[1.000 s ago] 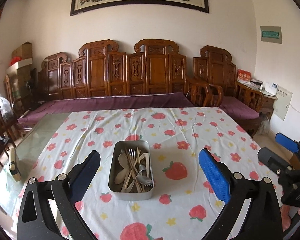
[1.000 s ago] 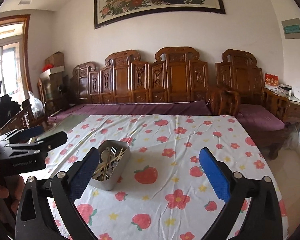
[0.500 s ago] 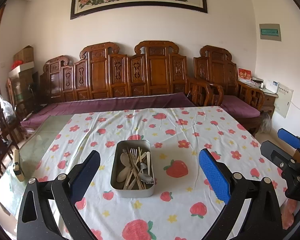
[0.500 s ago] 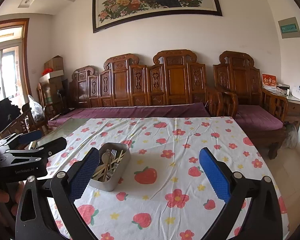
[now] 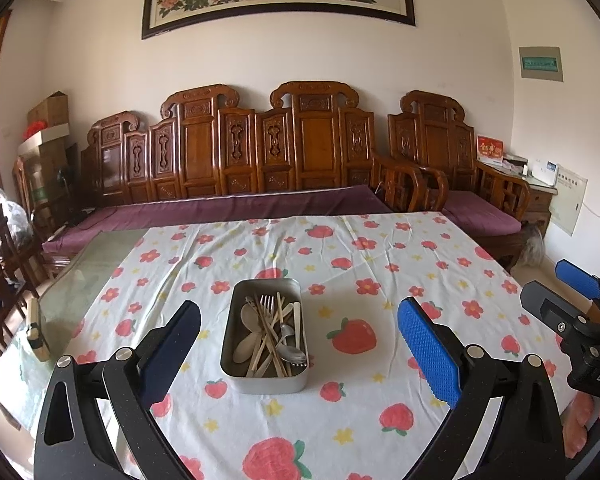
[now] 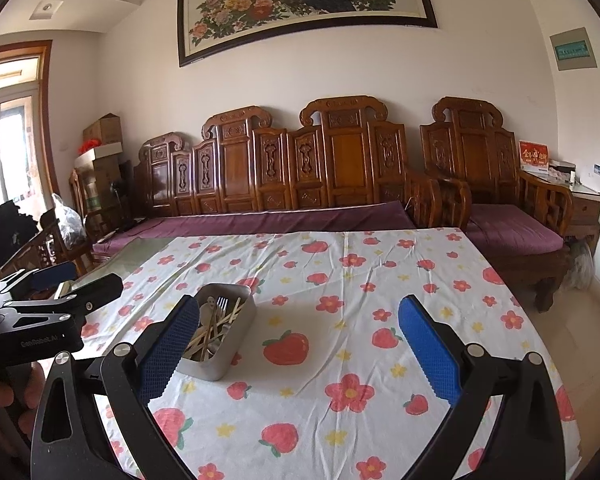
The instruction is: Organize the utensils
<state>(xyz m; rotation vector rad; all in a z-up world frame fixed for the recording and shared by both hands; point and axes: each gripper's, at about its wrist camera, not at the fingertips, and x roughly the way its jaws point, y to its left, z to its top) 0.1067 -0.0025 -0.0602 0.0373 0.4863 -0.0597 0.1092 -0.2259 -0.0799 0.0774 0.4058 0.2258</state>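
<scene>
A grey metal tin point(image 5: 236, 378) stands on the flowered tablecloth point(image 5: 380, 264), holding a jumble of utensils point(image 5: 270, 330): a fork, spoons and wooden chopsticks. My left gripper point(image 5: 300, 354) is open and empty, held above the table just in front of the tin. My right gripper point(image 6: 298, 354) is open and empty, to the right of the tin point(image 6: 224, 354), whose near end its left finger partly hides. The right gripper also shows at the right edge of the left wrist view point(image 5: 560, 292), and the left gripper at the left edge of the right wrist view point(image 6: 72, 284).
A bare glass strip of the table point(image 5: 88, 280) lies left of the cloth, with a small pale object point(image 5: 34, 334) on it. A carved wooden sofa with purple cushions point(image 5: 236, 204) stands behind the table. Chairs and boxes stand at the far left.
Both grippers have lifted and drawn back a little, so the tin sits lower and farther in each view. Both stay open and empty. The tin has not moved.
</scene>
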